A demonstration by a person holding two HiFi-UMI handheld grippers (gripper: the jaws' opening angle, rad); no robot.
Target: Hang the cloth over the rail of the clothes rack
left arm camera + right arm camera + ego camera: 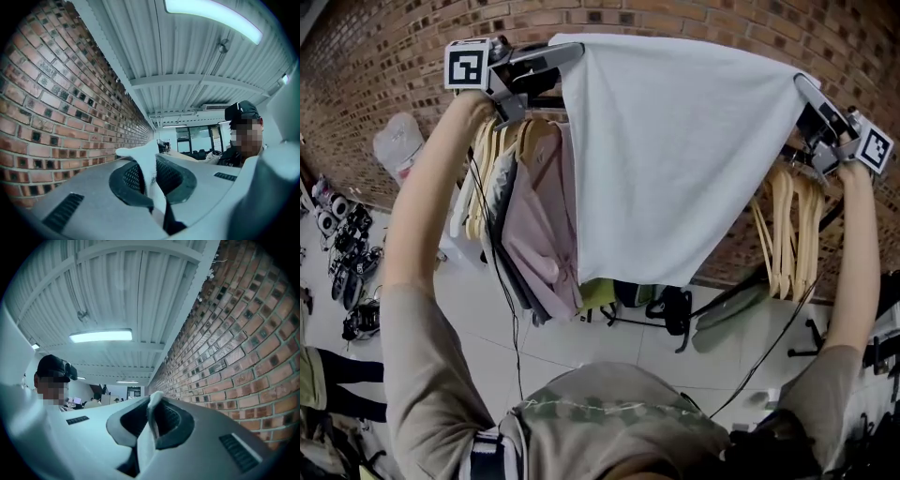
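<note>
Each gripper has its jaws clamped on a top corner of the white cloth (675,159): the left gripper (150,174) pinches a thin fold between its pads, and the right gripper (151,417) does the same. The held edge is taut from one gripper to the other, and the rest hangs flat and smooth below both, tapering toward its lower edge. Just beyond and below the jaws, the wooden hangers (487,159) mark the rail, itself mostly hidden by the cloth. It seems parallel to the held edge, neither gripper clearly nearer. The edge likely needs carrying forward over it, toward the brick wall (384,56).
</note>
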